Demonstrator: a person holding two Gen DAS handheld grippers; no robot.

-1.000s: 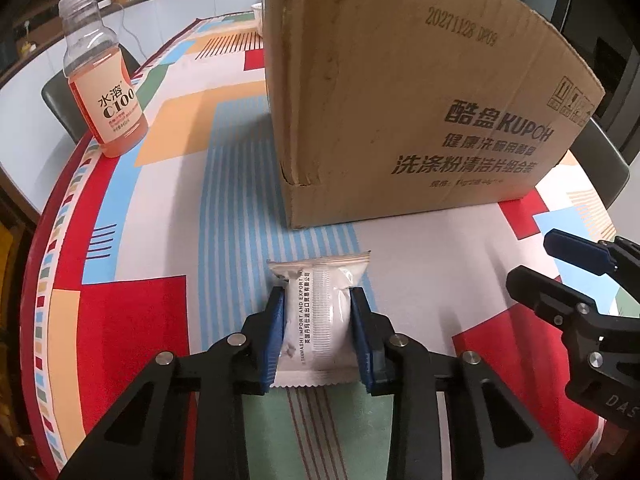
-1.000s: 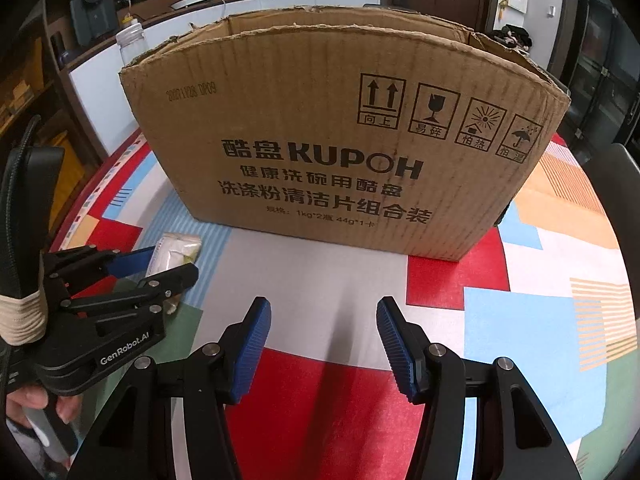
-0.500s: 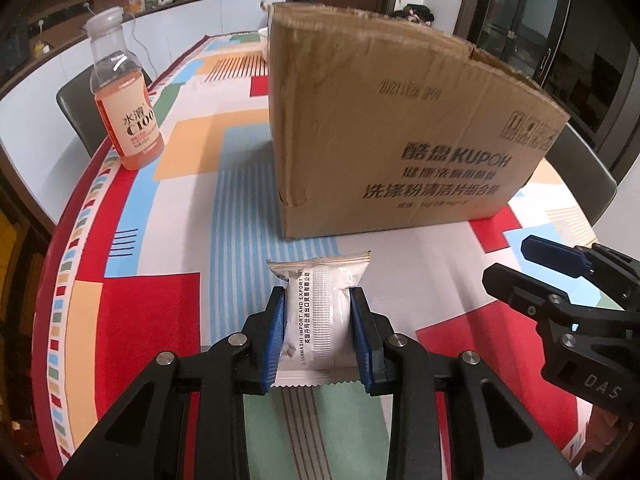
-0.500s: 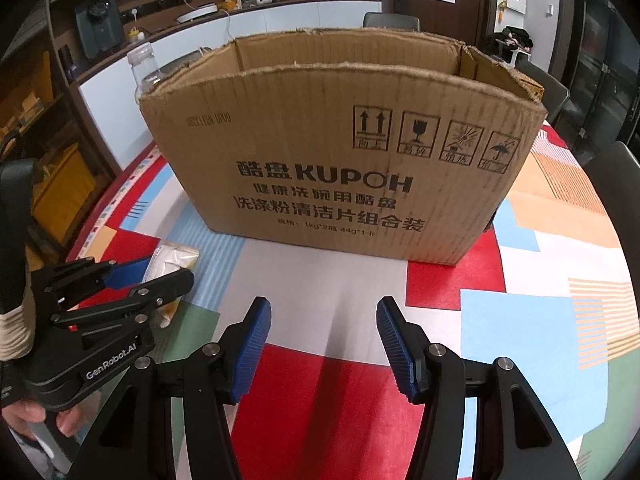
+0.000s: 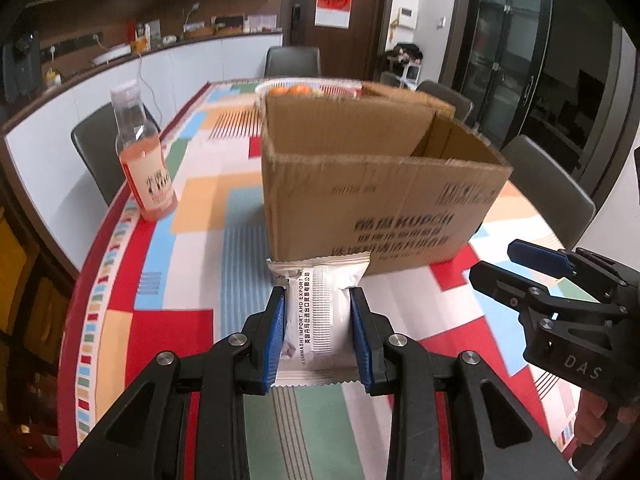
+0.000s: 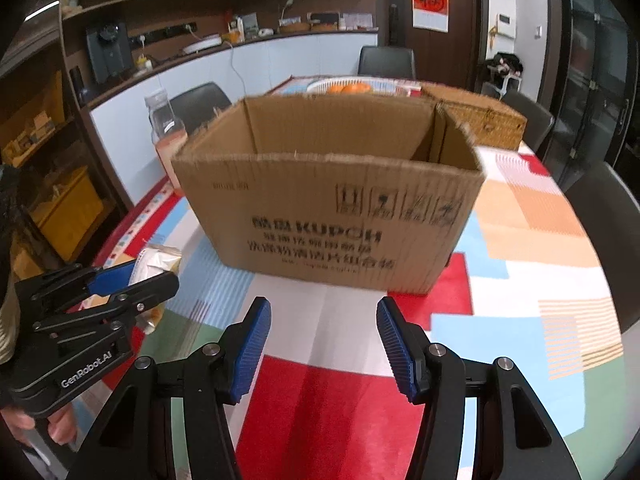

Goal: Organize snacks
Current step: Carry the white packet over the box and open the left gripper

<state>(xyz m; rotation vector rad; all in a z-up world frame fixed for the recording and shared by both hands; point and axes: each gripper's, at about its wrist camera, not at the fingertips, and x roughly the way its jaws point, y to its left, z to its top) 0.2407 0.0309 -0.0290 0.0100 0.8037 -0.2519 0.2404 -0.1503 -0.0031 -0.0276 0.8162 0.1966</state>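
Note:
My left gripper (image 5: 318, 332) is shut on a white snack packet (image 5: 320, 316) and holds it in the air in front of the open cardboard box (image 5: 372, 200). The packet also shows in the right wrist view (image 6: 154, 266), between the left gripper's fingers (image 6: 132, 280). My right gripper (image 6: 322, 344) is open and empty, above the table in front of the box (image 6: 328, 208). It shows at the right of the left wrist view (image 5: 532, 268). What I can see of the box's inside shows only bare walls.
A bottle of orange drink (image 5: 146, 164) stands at the table's left edge. A white bowl of oranges (image 6: 348, 86) and a wicker basket (image 6: 476, 118) sit behind the box. Dark chairs (image 5: 548, 196) ring the colourful tablecloth (image 6: 540, 256).
Both grippers have risen, so the box's open top now shows. The left gripper has lifted the snack packet off the table. The right gripper stays open.

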